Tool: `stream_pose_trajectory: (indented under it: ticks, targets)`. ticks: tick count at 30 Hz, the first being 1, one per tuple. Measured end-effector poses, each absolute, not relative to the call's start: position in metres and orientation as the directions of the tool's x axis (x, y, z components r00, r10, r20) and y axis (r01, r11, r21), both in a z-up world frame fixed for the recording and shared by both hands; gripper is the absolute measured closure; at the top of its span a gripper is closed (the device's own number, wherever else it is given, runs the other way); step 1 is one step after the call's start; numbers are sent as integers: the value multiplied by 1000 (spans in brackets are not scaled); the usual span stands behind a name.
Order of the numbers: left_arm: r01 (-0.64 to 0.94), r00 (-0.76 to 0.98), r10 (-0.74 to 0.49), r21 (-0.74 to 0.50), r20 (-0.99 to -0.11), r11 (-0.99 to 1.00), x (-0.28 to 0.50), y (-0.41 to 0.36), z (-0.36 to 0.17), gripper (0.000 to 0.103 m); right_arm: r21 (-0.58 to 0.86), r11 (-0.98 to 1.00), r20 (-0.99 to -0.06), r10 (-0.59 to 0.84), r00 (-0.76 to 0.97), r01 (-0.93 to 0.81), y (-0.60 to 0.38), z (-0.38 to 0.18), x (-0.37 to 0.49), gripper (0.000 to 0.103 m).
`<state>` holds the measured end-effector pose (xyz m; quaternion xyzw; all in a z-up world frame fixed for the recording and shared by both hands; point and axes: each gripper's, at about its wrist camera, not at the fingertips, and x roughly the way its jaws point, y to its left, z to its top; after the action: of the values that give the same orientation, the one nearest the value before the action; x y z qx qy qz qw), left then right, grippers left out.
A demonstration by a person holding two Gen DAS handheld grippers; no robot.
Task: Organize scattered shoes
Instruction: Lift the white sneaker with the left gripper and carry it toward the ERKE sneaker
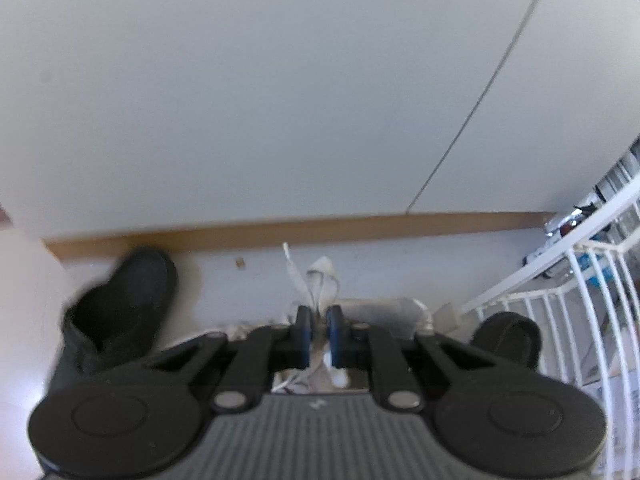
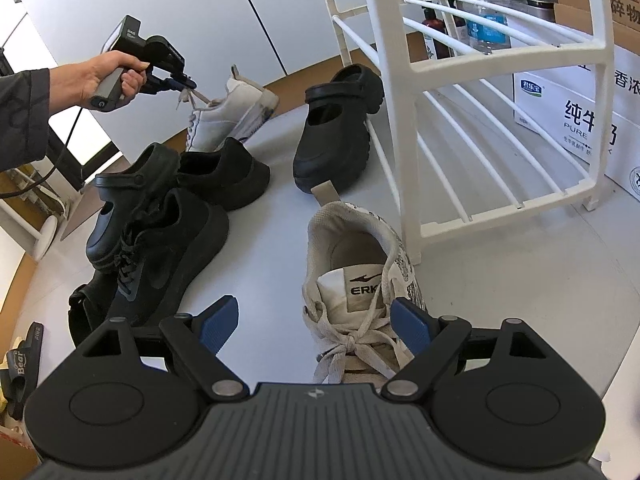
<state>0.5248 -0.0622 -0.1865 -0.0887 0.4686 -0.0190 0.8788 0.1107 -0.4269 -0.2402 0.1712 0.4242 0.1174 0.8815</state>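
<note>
My left gripper [image 1: 319, 328] is shut on the laces [image 1: 320, 276] of a white sneaker, whose body hangs mostly hidden below the fingers. The right wrist view shows that gripper [image 2: 188, 82] in a person's hand, pulling the laces up so the white sneaker [image 2: 236, 114] tilts heel-high near the wall. My right gripper [image 2: 316, 324] stands open over a worn white ERKE sneaker [image 2: 352, 264] on the floor. Its right pad is beside the shoe's side and its left pad is well clear.
Two black clogs [image 2: 336, 136] [image 2: 128, 200] and two black sneakers [image 2: 168, 256] [image 2: 224, 172] lie scattered on the grey floor. A white wire shoe rack [image 2: 500, 128] stands at the right, with boxes and bottles behind. Black slippers [image 2: 20, 364] lie far left.
</note>
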Motion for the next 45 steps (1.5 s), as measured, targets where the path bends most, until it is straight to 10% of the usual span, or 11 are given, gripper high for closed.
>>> stream_pose_trajectory:
  ticks: [20,45]
  targets:
    - [126,619,-274,-252,-736,960,425,-93,-74,95,451,874,-630,456,629,-181,-403,-226,105,16]
    - [177,375,-516,-487,-771,856,216,-100,-79,95,465,854,-637,506,581,-234,-407,-229,75,16]
